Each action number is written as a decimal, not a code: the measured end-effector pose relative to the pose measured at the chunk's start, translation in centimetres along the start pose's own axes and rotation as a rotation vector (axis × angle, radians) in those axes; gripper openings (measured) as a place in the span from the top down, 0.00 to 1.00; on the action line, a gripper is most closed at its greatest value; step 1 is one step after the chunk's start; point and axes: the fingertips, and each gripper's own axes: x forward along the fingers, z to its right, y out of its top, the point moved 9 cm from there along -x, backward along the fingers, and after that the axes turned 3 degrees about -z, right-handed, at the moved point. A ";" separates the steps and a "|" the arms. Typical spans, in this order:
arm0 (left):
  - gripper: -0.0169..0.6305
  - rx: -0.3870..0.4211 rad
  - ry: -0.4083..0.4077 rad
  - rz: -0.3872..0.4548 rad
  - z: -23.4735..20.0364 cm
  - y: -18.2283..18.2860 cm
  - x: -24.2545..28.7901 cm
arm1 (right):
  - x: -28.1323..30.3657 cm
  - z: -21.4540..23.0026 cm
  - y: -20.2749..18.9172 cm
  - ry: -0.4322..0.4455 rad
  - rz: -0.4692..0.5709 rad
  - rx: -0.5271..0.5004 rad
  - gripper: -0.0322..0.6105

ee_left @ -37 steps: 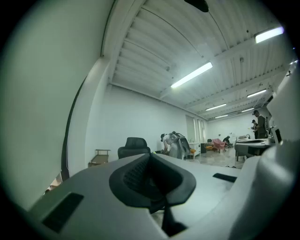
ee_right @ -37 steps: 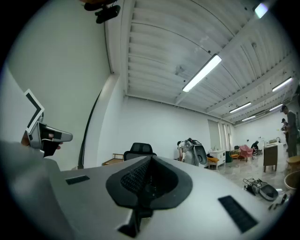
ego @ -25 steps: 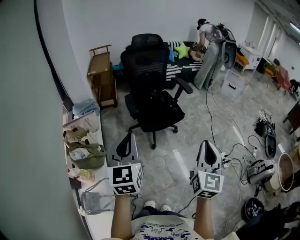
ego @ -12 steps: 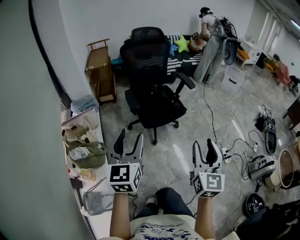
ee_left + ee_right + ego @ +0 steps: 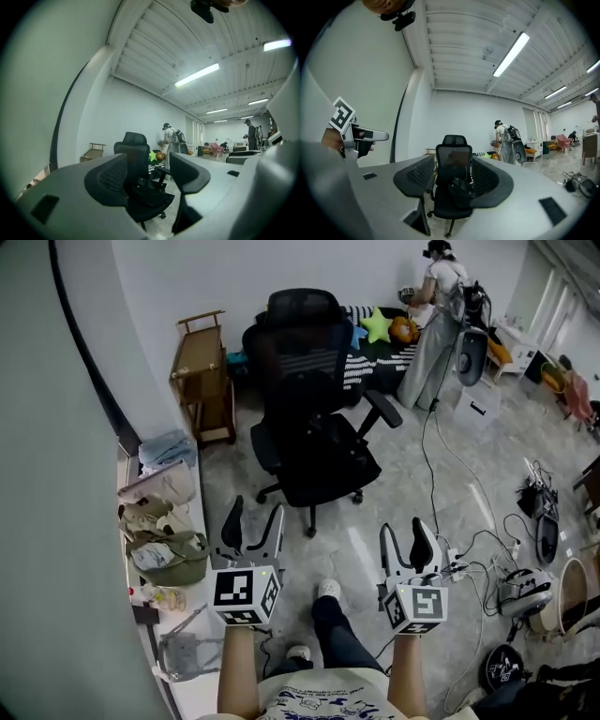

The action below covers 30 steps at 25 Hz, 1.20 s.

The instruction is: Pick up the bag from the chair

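Left gripper (image 5: 255, 521) and right gripper (image 5: 405, 538) have been brought nearer the chair (image 5: 302, 343) — jaws just spread wide, empty; bag (image 5: 461, 190) untouched.

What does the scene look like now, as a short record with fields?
bag: black, on the chair seat, untouched
left gripper: fingers apart, just been opening, nothing held between them
right gripper: fingers apart, just been opening, nothing held between them
approach: both short of the chair, pointing at it
task: bag not yet picked up
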 end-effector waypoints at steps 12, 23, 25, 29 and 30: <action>0.54 -0.011 0.096 -0.007 -0.7 2.1 17.9 | 18.3 9.5 2.7 0.052 0.008 -0.008 0.56; 0.54 -0.019 0.142 -0.060 -1.3 1.0 28.1 | 28.5 14.4 1.4 0.096 -0.046 -0.005 0.56; 0.54 -0.020 0.149 -0.072 -2.0 0.7 29.5 | 30.1 14.3 0.9 0.105 -0.060 -0.009 0.56; 0.54 -0.017 0.138 -0.097 -3.3 -0.1 32.7 | 33.1 14.5 -0.1 0.103 -0.081 -0.003 0.56; 0.54 -0.017 0.133 -0.101 -3.7 -0.3 33.6 | 33.9 14.5 -0.3 0.101 -0.086 0.000 0.56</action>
